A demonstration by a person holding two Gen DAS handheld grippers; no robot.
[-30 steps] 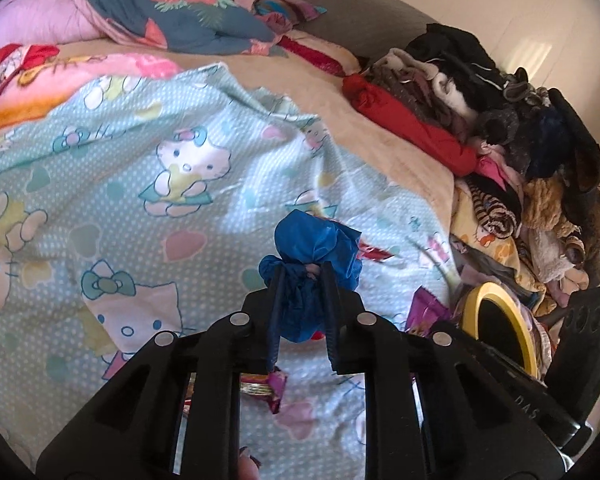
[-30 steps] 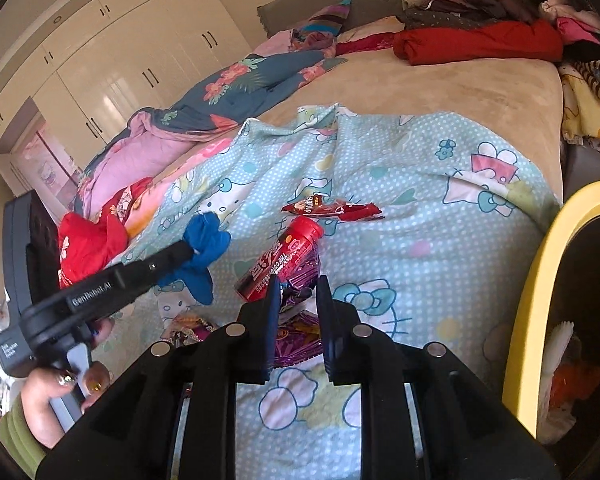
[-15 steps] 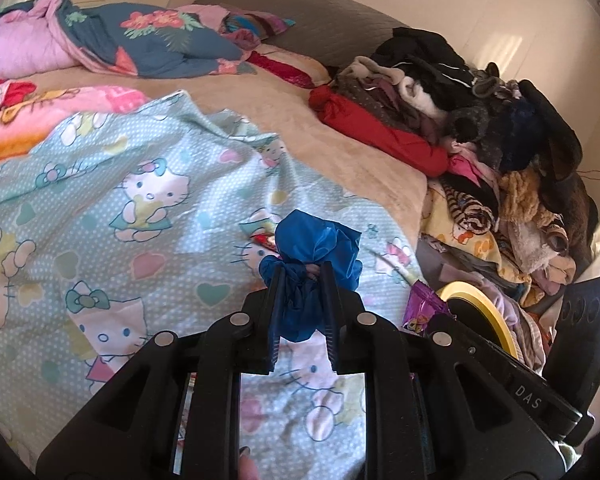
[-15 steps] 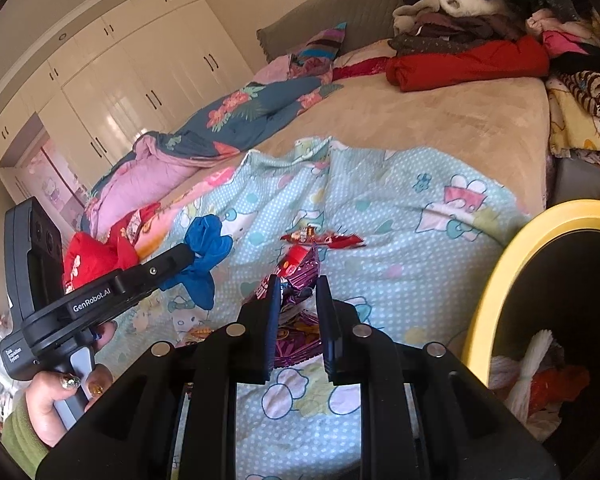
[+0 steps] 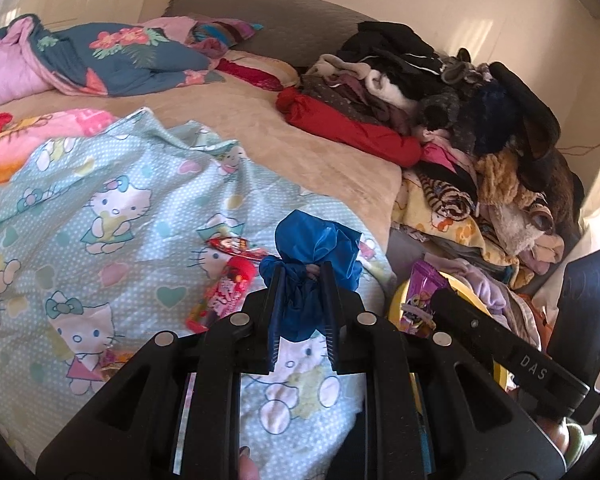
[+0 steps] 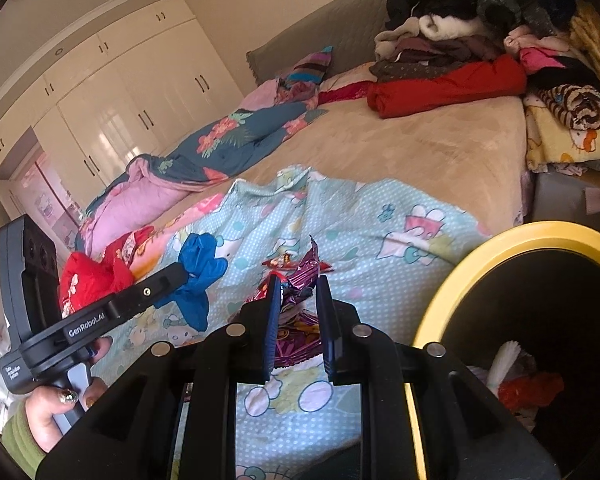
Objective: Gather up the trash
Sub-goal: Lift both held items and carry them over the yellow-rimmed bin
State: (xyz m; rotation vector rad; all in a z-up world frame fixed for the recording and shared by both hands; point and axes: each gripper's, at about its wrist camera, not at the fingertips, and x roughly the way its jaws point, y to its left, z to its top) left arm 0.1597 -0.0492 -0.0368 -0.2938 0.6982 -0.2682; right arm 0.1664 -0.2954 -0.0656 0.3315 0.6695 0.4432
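My left gripper [image 5: 302, 280] is shut on a crumpled blue plastic bag [image 5: 316, 248] and holds it above the Hello Kitty sheet [image 5: 112, 216]; the bag also shows in the right wrist view [image 6: 200, 268]. My right gripper [image 6: 298, 292] is shut on a purple foil snack wrapper [image 6: 304, 276], lifted near the yellow-rimmed trash bin [image 6: 500, 244]. The same wrapper [image 5: 420, 296] shows over the bin rim [image 5: 398, 300] in the left wrist view. A red tube [image 5: 230, 288] and a red wrapper [image 5: 232, 246] lie on the sheet.
A heap of clothes [image 5: 460, 120] is piled at the bed's right side with a red roll [image 5: 340, 128]. Folded quilts [image 5: 100, 60] lie at the head. The bin holds white and red trash [image 6: 520, 384]. White wardrobes [image 6: 120, 104] stand behind.
My left gripper has carried the blue bag right, toward the bin. My right gripper has lifted the purple wrapper off the sheet and moved nearer the bin; the red tube stays on the bed.
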